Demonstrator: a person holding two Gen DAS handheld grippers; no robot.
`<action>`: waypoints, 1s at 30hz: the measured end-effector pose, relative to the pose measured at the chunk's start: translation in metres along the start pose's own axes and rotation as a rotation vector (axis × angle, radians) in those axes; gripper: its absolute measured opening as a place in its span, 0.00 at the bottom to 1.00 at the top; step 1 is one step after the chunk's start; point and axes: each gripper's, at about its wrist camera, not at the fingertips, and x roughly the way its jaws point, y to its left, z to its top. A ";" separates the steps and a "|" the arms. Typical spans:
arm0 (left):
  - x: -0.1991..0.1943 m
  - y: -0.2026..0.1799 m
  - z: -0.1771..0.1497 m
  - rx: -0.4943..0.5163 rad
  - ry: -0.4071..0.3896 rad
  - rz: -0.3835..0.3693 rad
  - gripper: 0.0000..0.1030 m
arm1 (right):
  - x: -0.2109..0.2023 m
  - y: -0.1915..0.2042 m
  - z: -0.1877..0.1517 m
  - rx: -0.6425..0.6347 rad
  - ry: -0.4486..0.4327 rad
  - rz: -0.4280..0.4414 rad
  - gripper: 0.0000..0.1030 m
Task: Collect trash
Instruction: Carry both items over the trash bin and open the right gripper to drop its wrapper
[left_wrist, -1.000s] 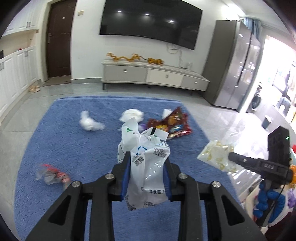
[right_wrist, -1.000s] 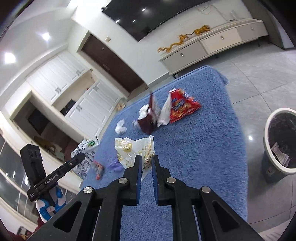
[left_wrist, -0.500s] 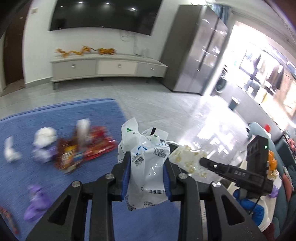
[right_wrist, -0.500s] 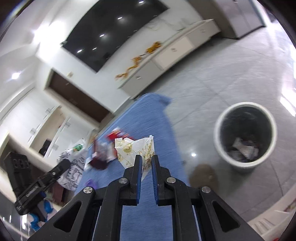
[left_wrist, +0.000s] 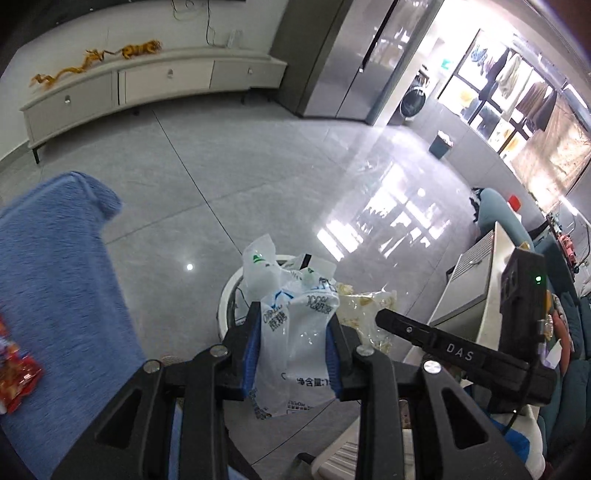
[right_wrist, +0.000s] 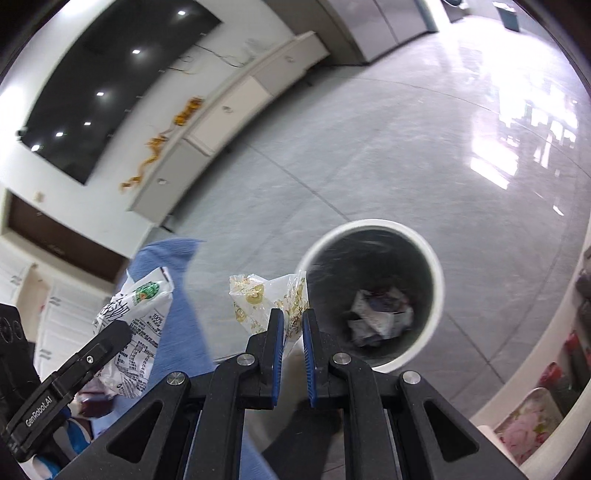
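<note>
My left gripper (left_wrist: 293, 345) is clamped on a crumpled white plastic bag (left_wrist: 295, 332) with printed text, held just above the near rim of the white trash bin (right_wrist: 437, 280) on the grey tiled floor (left_wrist: 258, 155). My right gripper (right_wrist: 293, 332) pinches a clear wrapper with gold print (right_wrist: 266, 295) right beside the bin's left rim. Crumpled paper (right_wrist: 380, 317) lies at the bin's bottom. The blue rug's (left_wrist: 55, 266) corner sits near the bin, a red snack packet (left_wrist: 14, 369) on its edge
</note>
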 end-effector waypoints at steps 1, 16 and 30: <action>0.012 -0.001 0.002 -0.002 0.014 0.000 0.28 | 0.005 -0.004 0.003 0.009 0.006 -0.013 0.10; 0.096 0.004 0.022 -0.075 0.089 -0.054 0.48 | 0.055 -0.029 0.035 0.028 0.028 -0.117 0.30; -0.048 -0.003 0.030 -0.044 -0.115 0.003 0.48 | -0.083 0.034 0.044 -0.101 -0.158 0.066 0.34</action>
